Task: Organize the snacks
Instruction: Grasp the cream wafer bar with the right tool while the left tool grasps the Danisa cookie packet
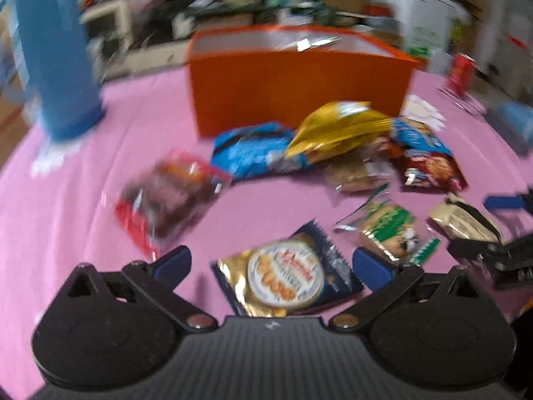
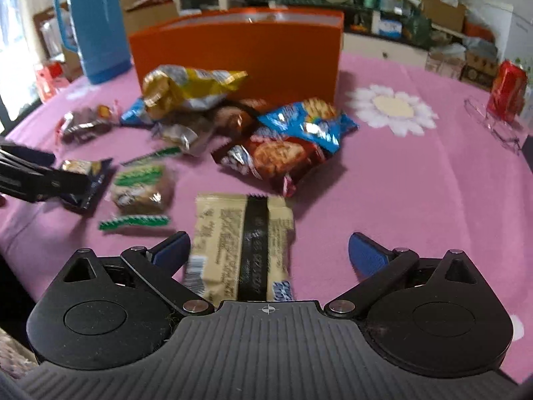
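Snack packets lie scattered on a pink tablecloth (image 1: 83, 153) in front of an orange box (image 1: 293, 86) (image 2: 240, 56). My left gripper (image 1: 271, 265) is open, its blue fingertips either side of a dark blue and gold cookie packet (image 1: 286, 276) without touching it. My right gripper (image 2: 268, 253) is open over a beige packet with a black stripe (image 2: 240, 243), which lies between its fingers. The same beige packet (image 1: 463, 223) shows at the right of the left wrist view, beside the right gripper's black body. A green-trimmed packet (image 2: 141, 186) lies between the two.
A pile of yellow (image 2: 186, 88), blue (image 2: 306, 121) and red-brown (image 2: 273, 160) bags sits before the box. A red-edged dark packet (image 1: 166, 196) lies left. A blue thermos (image 2: 96, 23) stands far left, a red can (image 2: 508, 90) and clear stand far right. A white flower pattern (image 2: 393, 108) marks the cloth.
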### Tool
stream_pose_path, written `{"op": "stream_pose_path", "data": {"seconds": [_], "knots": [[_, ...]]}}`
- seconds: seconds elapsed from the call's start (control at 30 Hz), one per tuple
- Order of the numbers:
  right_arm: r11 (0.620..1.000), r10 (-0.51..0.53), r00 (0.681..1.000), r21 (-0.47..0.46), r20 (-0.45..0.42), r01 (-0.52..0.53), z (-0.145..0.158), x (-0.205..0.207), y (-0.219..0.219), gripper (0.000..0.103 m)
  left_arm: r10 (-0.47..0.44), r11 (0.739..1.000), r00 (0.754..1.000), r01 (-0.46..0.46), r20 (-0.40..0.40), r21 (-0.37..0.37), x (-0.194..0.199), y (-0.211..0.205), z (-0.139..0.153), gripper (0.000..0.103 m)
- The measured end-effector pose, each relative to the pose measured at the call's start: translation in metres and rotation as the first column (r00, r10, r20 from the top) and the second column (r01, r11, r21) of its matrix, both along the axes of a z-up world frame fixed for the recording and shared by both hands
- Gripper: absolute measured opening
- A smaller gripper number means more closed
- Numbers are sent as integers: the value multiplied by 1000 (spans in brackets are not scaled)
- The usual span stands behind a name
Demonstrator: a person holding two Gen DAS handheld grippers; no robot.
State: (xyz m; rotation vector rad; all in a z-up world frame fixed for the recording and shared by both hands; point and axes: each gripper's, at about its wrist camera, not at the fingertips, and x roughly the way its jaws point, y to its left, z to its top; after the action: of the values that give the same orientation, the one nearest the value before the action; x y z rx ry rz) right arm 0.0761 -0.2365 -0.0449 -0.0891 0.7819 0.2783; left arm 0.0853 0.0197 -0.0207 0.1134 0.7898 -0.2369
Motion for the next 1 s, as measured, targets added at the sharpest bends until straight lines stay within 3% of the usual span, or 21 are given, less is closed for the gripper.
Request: {"op": "stream_pose_path", "data": {"seconds": [0.07,0.13,0.17,0.27,0.37,0.5,0.57,0.63,0.73,0.87,0.93,1.0], "knots": [[1000,3,1000,-8,-2,-3,-1,1,0,94,-101,993,995,101,-4,62,3,-4,6,102],[1000,8,1000,-15,1,-8,-2,1,0,95,-96,990,994,100,-47,101,10,-1,6,102],[1000,6,1000,-14,1,-6,-2,2,0,95,-75,993,994,82,-76,89,12,2,4,102],[1000,-2,1000,-15,1,2,-2,4,-1,95,-2,999,986,-5,-170,-42,12,17,-2,102],[1000,-7,1000,-15,2,7,-2,6,0,94,54,991,982,-75,-182,-110,-2,22,-11,102],[1000,-6,1000,-16,5,6,-3,7,1,95,45,999,990,-46,-136,-4,-11,17,-15,102],[1000,-7,1000,-16,3,7,-2,7,1,95,-20,999,995,24,-95,41,-9,14,-7,102],[1000,-8,1000,-16,1,8,-2,7,1,95,-144,986,987,149,-71,70,0,10,2,102],[1000,-10,1000,-16,-2,10,-2,9,1,95,-354,925,931,363,-95,111,17,0,1,102],[1000,-9,1000,-17,-2,9,-2,9,1,95,-542,808,816,572,-201,140,34,-12,-13,102],[1000,-8,1000,-19,-1,8,-2,9,1,95,-585,778,781,616,-218,121,37,-14,-14,102],[1000,-6,1000,-19,-1,6,-2,10,1,95,-589,777,777,620,-222,107,39,-14,-15,101]]}}
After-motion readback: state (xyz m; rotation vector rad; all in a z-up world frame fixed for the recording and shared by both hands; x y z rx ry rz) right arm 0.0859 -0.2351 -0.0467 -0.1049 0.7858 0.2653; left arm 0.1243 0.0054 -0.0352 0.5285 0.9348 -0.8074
